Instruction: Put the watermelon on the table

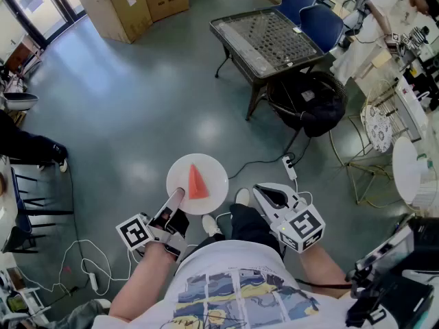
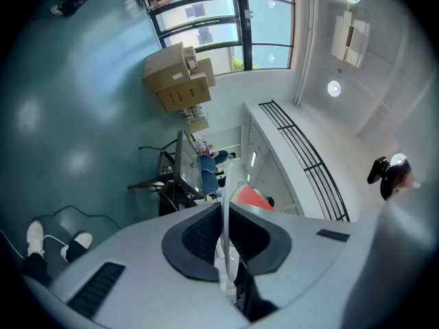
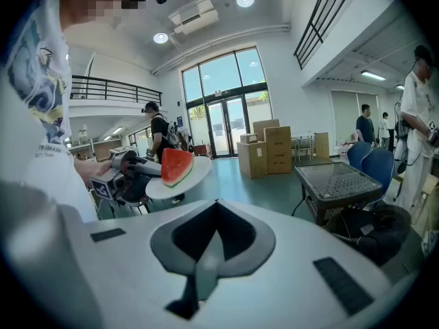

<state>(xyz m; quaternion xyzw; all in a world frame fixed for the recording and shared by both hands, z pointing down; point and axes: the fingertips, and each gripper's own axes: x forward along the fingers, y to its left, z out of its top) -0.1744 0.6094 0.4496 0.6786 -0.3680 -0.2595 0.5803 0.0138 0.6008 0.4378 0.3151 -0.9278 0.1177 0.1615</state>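
Note:
A red wedge of watermelon [image 1: 197, 181] lies on a round white plate [image 1: 212, 170] held out over the floor in front of me. My left gripper [image 1: 180, 196] is shut on the plate's near rim. In the left gripper view the plate [image 2: 224, 184] shows edge-on between the jaws of the left gripper [image 2: 225, 214], with the watermelon [image 2: 251, 197] just past it. My right gripper [image 1: 264, 194] hangs to the right of the plate, shut and holding nothing. The right gripper view shows the right gripper [image 3: 216, 204], the watermelon [image 3: 176, 166] and the plate [image 3: 195, 175] at left. The dark mesh-topped table [image 1: 267, 36] stands farther ahead.
Cardboard boxes [image 1: 137, 5] stand at the far left. Two blue chairs [image 1: 312, 16] sit behind the table and a black bag [image 1: 309, 101] sits beside it. A power strip [image 1: 289, 166] and cables lie on the floor. People stand at the right [image 3: 418, 115].

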